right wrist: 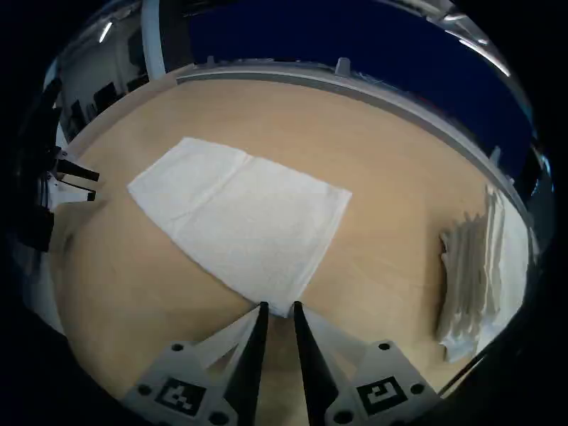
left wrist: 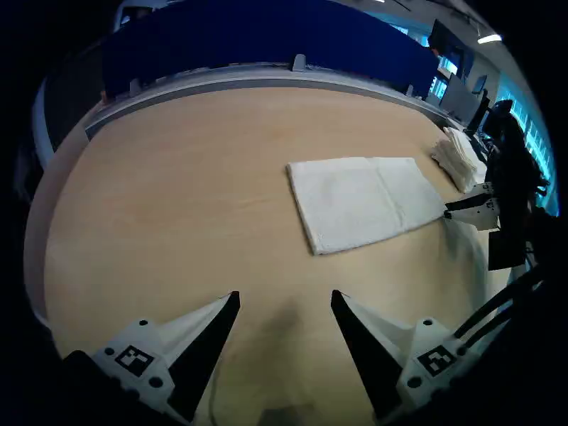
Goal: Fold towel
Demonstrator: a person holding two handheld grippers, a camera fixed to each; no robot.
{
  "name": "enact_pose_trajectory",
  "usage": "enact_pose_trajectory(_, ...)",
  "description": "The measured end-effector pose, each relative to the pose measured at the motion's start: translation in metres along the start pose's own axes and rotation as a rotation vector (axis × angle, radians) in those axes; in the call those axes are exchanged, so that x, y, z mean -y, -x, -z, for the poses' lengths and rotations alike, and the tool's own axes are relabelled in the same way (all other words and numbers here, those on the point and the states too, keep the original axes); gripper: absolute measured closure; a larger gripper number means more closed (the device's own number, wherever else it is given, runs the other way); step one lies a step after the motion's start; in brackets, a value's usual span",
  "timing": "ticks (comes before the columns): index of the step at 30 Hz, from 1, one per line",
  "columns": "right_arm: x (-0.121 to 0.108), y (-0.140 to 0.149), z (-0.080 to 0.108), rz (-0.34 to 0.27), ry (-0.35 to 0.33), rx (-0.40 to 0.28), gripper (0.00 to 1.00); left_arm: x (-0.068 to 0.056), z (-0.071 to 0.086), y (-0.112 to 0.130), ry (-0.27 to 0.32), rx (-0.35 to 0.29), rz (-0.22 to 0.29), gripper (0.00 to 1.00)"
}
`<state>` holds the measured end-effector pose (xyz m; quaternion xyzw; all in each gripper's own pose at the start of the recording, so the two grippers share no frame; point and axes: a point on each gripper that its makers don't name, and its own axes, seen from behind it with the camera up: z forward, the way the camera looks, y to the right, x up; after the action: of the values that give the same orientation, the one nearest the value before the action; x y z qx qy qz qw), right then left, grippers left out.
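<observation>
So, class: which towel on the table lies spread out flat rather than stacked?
The single white towel whose near corner meets the tips of the right gripper; the others sit folded in a stack off to one side.

The towel (left wrist: 366, 202) and the stack (right wrist: 472, 277) are plain white, the table (left wrist: 177, 213) pale wood-grain with a grey rim (left wrist: 248, 74), the divider (left wrist: 270, 35) dark blue, and the left gripper (left wrist: 285, 297) and right gripper (right wrist: 279, 305) white with black fingers and black-and-white square markers (left wrist: 135, 358).
</observation>
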<state>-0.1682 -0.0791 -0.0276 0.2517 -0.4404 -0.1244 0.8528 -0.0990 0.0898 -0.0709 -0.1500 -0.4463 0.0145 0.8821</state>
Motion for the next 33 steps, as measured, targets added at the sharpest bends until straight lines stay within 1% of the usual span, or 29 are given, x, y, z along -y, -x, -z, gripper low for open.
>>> enact_pose_trajectory(4,0.003,0.001,0.0,0.007,-0.006,0.005,0.87,0.001,0.001,0.001,-0.004,0.0,0.001,0.05)
enact_pose_trajectory(9,0.005,0.002,0.0,0.006,-0.015,0.009,0.94,0.002,0.001,0.002,-0.005,0.0,0.004,0.05)
enact_pose_trajectory(17,0.002,-0.008,0.004,0.003,-0.009,-0.012,0.95,0.001,0.002,0.003,-0.003,0.001,0.007,0.05)
enact_pose_trajectory(23,0.002,-0.029,0.014,0.016,-0.015,-0.053,0.96,0.001,0.005,0.001,-0.003,-0.005,0.016,0.05)
enact_pose_trajectory(29,0.008,-0.062,0.027,0.041,-0.032,-0.107,0.96,0.001,0.009,-0.004,-0.002,-0.025,0.037,0.05)
enact_pose_trajectory(33,0.016,-0.088,0.033,0.068,-0.044,-0.141,0.96,0.001,0.011,-0.008,-0.001,-0.039,0.049,0.04)
